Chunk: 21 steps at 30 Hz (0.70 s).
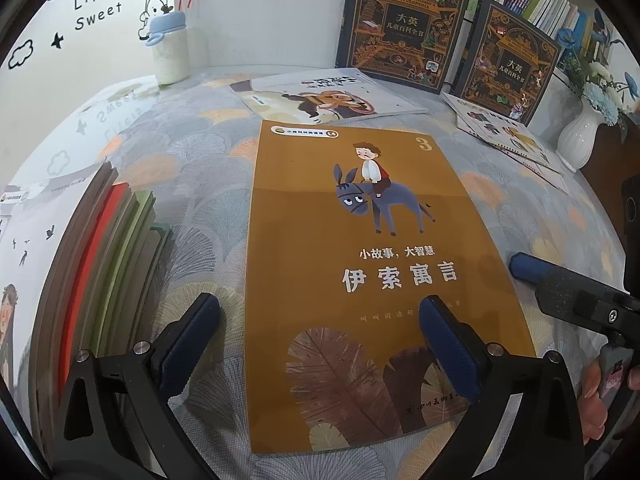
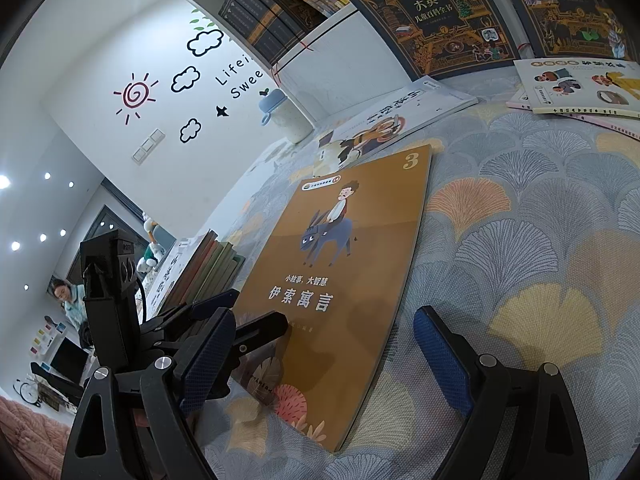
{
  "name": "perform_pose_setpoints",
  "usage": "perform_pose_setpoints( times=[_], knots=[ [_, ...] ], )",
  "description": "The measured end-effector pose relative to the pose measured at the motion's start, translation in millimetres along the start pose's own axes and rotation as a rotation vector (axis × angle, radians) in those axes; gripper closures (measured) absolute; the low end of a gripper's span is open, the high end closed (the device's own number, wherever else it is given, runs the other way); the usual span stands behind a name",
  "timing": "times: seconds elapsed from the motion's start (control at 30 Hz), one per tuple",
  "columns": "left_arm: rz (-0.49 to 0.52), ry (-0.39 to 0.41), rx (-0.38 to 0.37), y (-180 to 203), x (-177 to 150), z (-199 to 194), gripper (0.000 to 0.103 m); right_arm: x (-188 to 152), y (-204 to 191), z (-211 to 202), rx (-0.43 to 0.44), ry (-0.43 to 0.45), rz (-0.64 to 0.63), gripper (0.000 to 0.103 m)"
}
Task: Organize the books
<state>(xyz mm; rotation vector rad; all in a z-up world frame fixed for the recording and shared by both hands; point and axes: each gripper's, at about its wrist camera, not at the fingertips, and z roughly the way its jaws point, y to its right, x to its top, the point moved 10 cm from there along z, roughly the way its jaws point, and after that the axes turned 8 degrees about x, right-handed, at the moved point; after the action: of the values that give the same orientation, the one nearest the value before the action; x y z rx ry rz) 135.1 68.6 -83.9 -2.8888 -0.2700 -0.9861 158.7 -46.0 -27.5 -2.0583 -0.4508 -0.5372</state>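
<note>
Blue ribbed pads on black plastic arms fill the foot of the left wrist view: the left gripper point(image 1: 318, 322) stands wide open, one pad over the patterned cloth, the other over the lower part of the orange book point(image 1: 360, 280), clamping nothing. That book lies flat and face up on the table point(image 1: 192, 152), a glossy paperback with a boy on a grey donkey, white title characters and brown feathers near the bottom. Left of it sits a stack of thin books point(image 1: 112, 240), spines red, green and brown. Beyond, a white picture book point(image 1: 320, 98) lies flat, and two dark encyclopedia volumes point(image 1: 402, 26) with gold ornament lean upright against the shelf. A speckled bottle with a pale blue cap point(image 1: 170, 50) stands by the wall; a ribbed white vase with blue flowers point(image 1: 580, 136) appears only here, far right. One pad of the other tool pokes in at right.

Right wrist view: the right gripper point(image 2: 324, 350) is also spread open, holding nothing, its left pad beside the orange book point(image 2: 352, 240) and its right pad over bare cloth. The left gripper point(image 2: 236, 312) shows from the side, low at the book's near left edge. Only here: a sun-and-cloud wall decal point(image 2: 136, 94), ceiling lights, a person point(image 2: 68, 292) in the background. More flat booklets point(image 2: 580, 88) lie upper right.
</note>
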Motion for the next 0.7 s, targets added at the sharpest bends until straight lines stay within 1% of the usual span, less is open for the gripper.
perform_pose_setpoints(
  times=[0.43,0.7],
  knots=[
    [0.004,-0.002,-0.001,1.7,-1.3,0.1,0.001,-0.1,-0.1,0.1,-0.001,0.000,0.000,0.013],
    [0.004,-0.001,-0.004,1.3,-1.1,0.1,0.002,-0.1,-0.3,0.5,-0.001,-0.002,-0.002,0.012]
  ],
)
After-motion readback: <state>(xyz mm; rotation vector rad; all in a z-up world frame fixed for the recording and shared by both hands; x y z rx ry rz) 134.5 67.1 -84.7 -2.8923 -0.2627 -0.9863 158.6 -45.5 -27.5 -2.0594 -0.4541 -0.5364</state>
